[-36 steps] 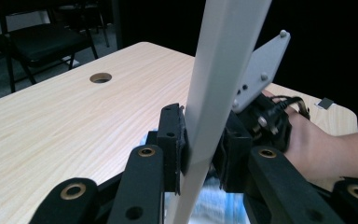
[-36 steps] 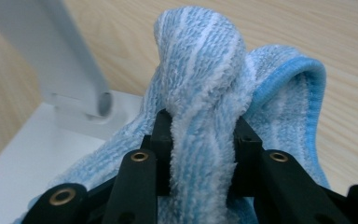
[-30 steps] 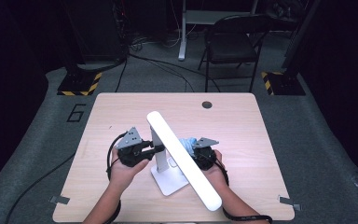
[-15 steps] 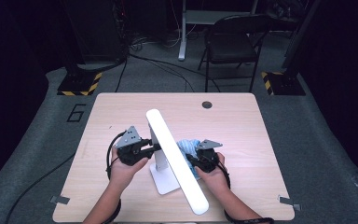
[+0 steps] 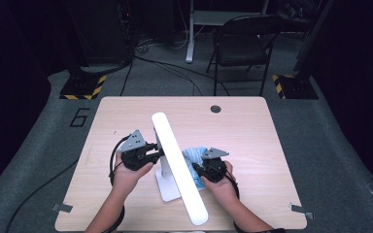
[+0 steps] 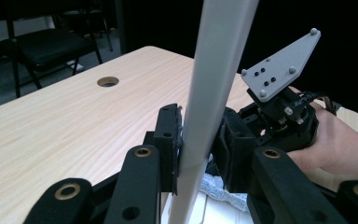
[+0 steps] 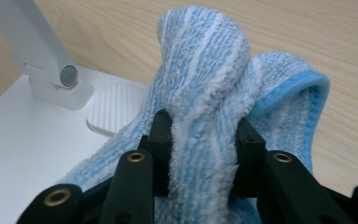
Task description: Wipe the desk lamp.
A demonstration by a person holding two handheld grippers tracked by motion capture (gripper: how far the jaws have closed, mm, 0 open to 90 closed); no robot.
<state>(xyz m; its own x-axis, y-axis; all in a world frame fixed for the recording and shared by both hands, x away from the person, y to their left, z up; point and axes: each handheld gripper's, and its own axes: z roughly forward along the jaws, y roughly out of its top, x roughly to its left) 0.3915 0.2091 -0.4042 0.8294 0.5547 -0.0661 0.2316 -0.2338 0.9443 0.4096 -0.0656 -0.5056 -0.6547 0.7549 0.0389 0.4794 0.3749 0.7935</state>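
Note:
A white desk lamp stands on the table, its long bar head (image 5: 177, 165) running from the far middle towards the near edge over its flat base (image 5: 167, 189). My left gripper (image 5: 158, 153) (image 6: 198, 140) is shut on the lamp's upright arm (image 6: 214, 70). My right gripper (image 5: 198, 170) (image 7: 205, 135) pinches a bunched blue striped cloth (image 5: 194, 156) (image 7: 205, 56) that rests against the lamp base (image 7: 18, 140) beside the hinge. Its jaws have just been opening slightly, with the cloth still squeezed between the pads. The right gripper (image 6: 279, 107) sits just behind the lamp arm.
The light wooden table (image 5: 252, 141) has a round cable hole (image 5: 215, 108) near its far edge. A black folding chair (image 5: 243, 43) stands beyond the table. Dark floor and cables surround it.
The near end of the lamp head has swung to the left. My right hand has shifted a little left with the cloth. The left hand has held still.

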